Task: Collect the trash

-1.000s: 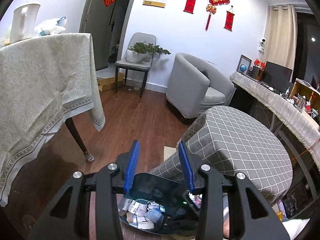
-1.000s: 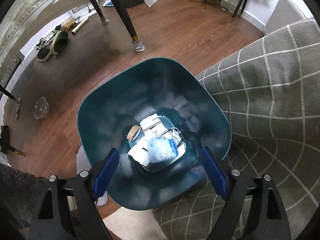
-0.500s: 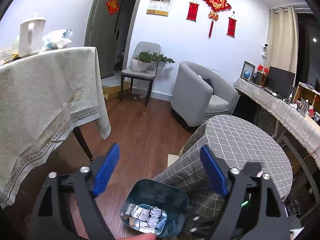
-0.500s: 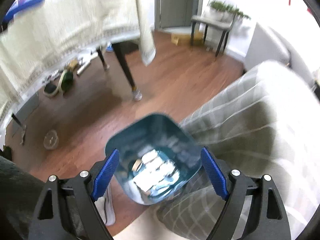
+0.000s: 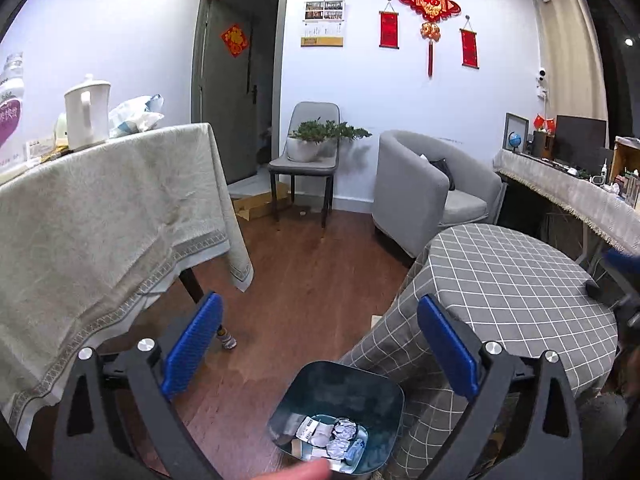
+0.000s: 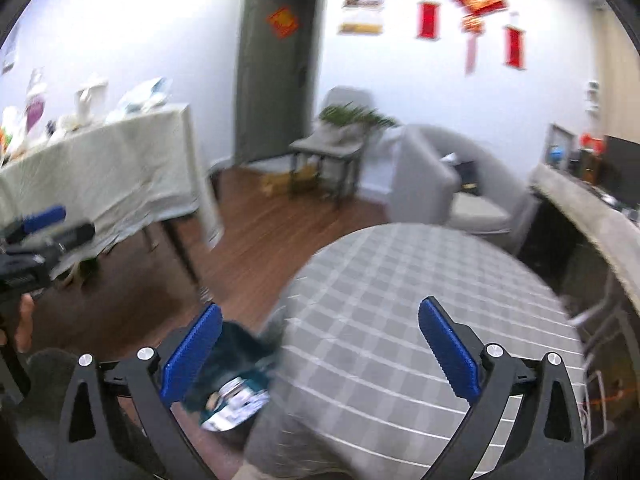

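The checked table (image 5: 516, 280) lies ahead and right of the left gripper (image 5: 320, 344), and directly ahead of the right gripper (image 6: 320, 348); its top shows no trash. The bin (image 5: 340, 404) stands on the floor below and just ahead of the left gripper, against the table's cloth, with crumpled trash (image 5: 332, 440) inside. Both grippers are spread wide, empty. The left looks nearer the bin.
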Action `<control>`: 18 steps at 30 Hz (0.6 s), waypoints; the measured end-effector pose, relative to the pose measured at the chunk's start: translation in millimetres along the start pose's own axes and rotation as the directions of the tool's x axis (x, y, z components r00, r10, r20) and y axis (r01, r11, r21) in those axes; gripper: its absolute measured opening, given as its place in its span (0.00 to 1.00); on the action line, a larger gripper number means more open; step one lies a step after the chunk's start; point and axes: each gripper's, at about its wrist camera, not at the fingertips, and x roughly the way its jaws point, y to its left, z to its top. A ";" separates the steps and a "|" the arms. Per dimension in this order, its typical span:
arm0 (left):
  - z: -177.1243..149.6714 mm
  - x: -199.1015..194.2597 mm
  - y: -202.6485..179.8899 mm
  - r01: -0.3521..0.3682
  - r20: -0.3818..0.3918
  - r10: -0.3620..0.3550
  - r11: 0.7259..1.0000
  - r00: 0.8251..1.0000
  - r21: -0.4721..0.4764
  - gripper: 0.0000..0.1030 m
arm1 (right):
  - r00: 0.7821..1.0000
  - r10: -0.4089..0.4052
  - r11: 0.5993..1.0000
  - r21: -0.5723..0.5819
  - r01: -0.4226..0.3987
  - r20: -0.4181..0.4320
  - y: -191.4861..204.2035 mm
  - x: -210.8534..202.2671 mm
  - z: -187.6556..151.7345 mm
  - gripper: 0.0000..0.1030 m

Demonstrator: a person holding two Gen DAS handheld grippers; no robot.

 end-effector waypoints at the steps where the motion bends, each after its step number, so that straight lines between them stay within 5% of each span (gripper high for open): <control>1: -2.9 2.7 -4.3 -0.010 0.000 0.010 1.000 1.000 0.007 0.96 | 0.999 -0.034 0.999 0.020 0.033 0.022 -14.1 -11.2 -0.9 0.97; 12: -30.5 -1.2 -35.3 0.045 0.006 -0.045 0.998 0.999 0.049 0.96 | 0.982 -0.175 0.976 0.145 0.163 0.074 -99.8 -81.3 -64.3 0.97; 18: -39.7 -10.5 -44.9 0.045 -0.014 -0.044 0.999 0.999 0.029 0.96 | 0.989 -0.145 0.979 0.146 0.139 0.026 -103.3 -69.4 -101.3 0.97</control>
